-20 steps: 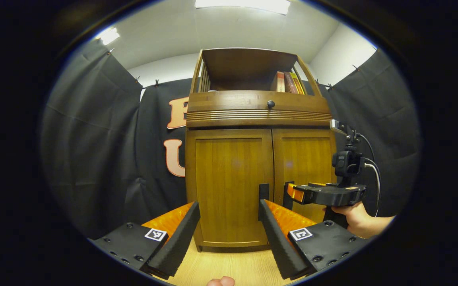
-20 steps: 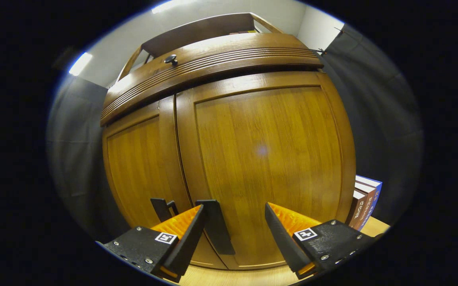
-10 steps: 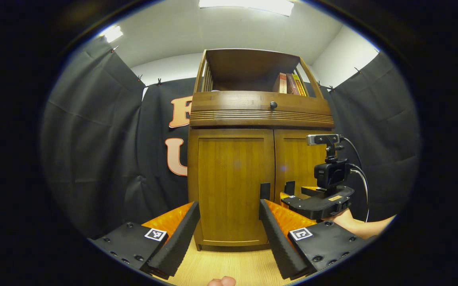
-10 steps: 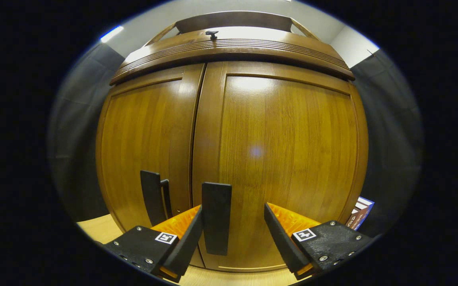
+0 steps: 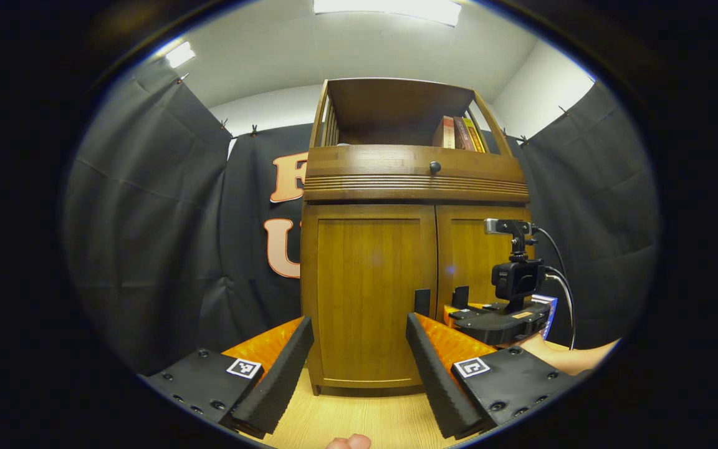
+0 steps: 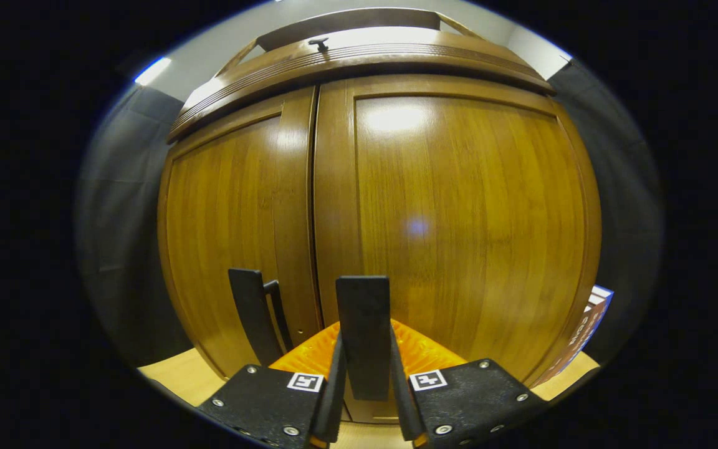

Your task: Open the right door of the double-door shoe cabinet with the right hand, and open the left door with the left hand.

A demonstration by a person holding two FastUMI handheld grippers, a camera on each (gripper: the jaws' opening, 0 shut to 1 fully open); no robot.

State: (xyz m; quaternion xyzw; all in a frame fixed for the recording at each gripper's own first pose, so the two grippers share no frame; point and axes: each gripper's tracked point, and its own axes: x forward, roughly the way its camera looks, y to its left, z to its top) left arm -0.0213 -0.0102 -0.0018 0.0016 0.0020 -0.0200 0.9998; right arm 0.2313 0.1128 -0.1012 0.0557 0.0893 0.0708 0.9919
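Clamping right door handle (image 6: 363, 337), right tongs (image 6: 363, 399); left tongs (image 5: 359, 355) spread.

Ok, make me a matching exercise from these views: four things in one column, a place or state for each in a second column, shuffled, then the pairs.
Things:
1. right gripper
2. left gripper
3. left door
4. books

States or places:
A. on the cabinet's open top shelf
B. shut, its handle untouched
C. open, back from the cabinet
D. shut on the right door handle

Pairs: 1-D, 2-C, 3-B, 4-A
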